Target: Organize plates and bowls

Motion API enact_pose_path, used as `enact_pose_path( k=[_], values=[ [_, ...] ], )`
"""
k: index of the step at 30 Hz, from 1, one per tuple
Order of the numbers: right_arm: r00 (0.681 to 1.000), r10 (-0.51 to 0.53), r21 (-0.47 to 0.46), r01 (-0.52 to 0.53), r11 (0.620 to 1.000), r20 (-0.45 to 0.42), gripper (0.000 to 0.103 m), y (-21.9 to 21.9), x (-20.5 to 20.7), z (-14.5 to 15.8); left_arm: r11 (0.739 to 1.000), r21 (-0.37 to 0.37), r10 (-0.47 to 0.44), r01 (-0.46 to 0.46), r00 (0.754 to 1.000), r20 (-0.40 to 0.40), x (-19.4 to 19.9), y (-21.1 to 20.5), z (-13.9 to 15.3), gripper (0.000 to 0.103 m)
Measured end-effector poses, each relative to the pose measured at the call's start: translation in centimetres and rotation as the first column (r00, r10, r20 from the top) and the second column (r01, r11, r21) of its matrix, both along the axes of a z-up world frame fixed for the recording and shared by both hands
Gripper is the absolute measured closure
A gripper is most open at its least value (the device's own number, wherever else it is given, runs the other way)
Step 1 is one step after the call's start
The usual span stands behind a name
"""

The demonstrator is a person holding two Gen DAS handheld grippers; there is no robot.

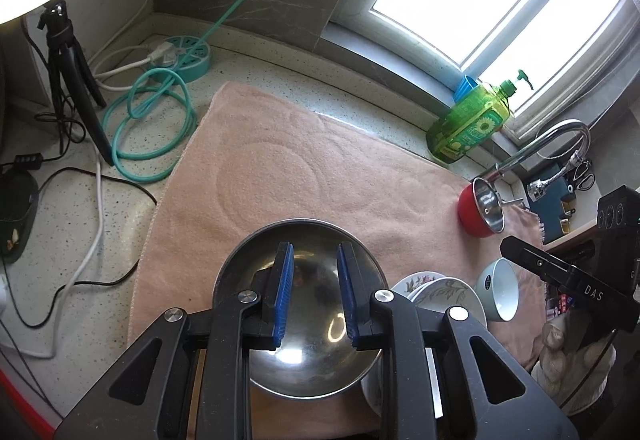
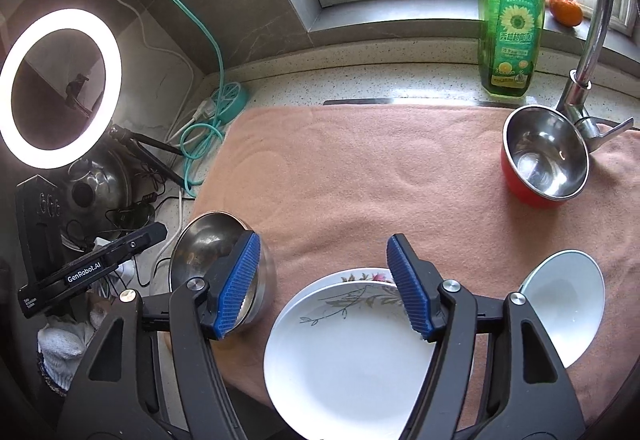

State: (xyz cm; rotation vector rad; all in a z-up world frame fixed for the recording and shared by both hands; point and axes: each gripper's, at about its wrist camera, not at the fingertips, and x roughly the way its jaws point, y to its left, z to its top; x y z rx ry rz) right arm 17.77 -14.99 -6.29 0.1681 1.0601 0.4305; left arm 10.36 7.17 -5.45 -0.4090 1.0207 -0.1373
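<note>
— Jaws first: how do they stand?

— On the left gripper (image 1: 314,292) they are a narrow gap apart, with nothing pinched; the blue pads (image 1: 285,292) hang over the hollow of the steel bowl (image 1: 304,352), which sits at the near edge of the pink towel (image 1: 280,168). On the right gripper (image 2: 324,288) they are spread wide and hold nothing.

— What lies under the right one?

— The white plate (image 2: 344,368), lying on top of the flowered plate (image 2: 360,276), whose patterned rim shows at the far side. Both rest on the towel near its front edge. The steel bowl is just left of them, and the pale green bowl (image 2: 564,304) is just right, tilted so its white inside faces the camera.

— Do the plates touch the bowls?

— From the left wrist view the stack sits close beside the steel bowl; whether they touch I cannot tell.

— And farther back?

— The red bowl (image 2: 544,156), steel inside, stands at the towel's far right corner, right by the base of the tap (image 2: 592,40). Behind it stands the green soap bottle (image 2: 512,28) on the worktop (image 2: 360,84), below the window. An orange (image 2: 566,10) lies on the sill. At far left are the ring light (image 2: 60,88) and a coiled teal cable (image 1: 152,128).
</note>
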Motion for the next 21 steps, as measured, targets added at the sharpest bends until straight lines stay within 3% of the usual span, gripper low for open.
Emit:
enact_pose_path(
  k=[4, 7, 21],
  values=[
    [0.999, -0.039, 0.006, 0.039, 0.999, 0.006, 0.029, -2.8, 0.2, 0.6, 1.000, -0.004, -0.020, 0.020, 1.000, 0.018, 0.6, -1.9, 0.4, 0.082],
    [0.998, -0.068, 0.008, 0.068, 0.998, 0.013, 0.028, -5.1, 0.3, 1.1, 0.999, -0.011, -0.051, 0.051, 0.998, 0.032, 1.2, -3.8, 0.7, 0.071],
    [0.975, -0.219, 0.010, 0.219, 0.976, 0.044, 0.028, -16.6, 3.4, 2.2, 0.977, -0.049, -0.205, 0.207, 0.978, 0.051, 6.5, -14.0, 0.6, 0.071]
  ],
)
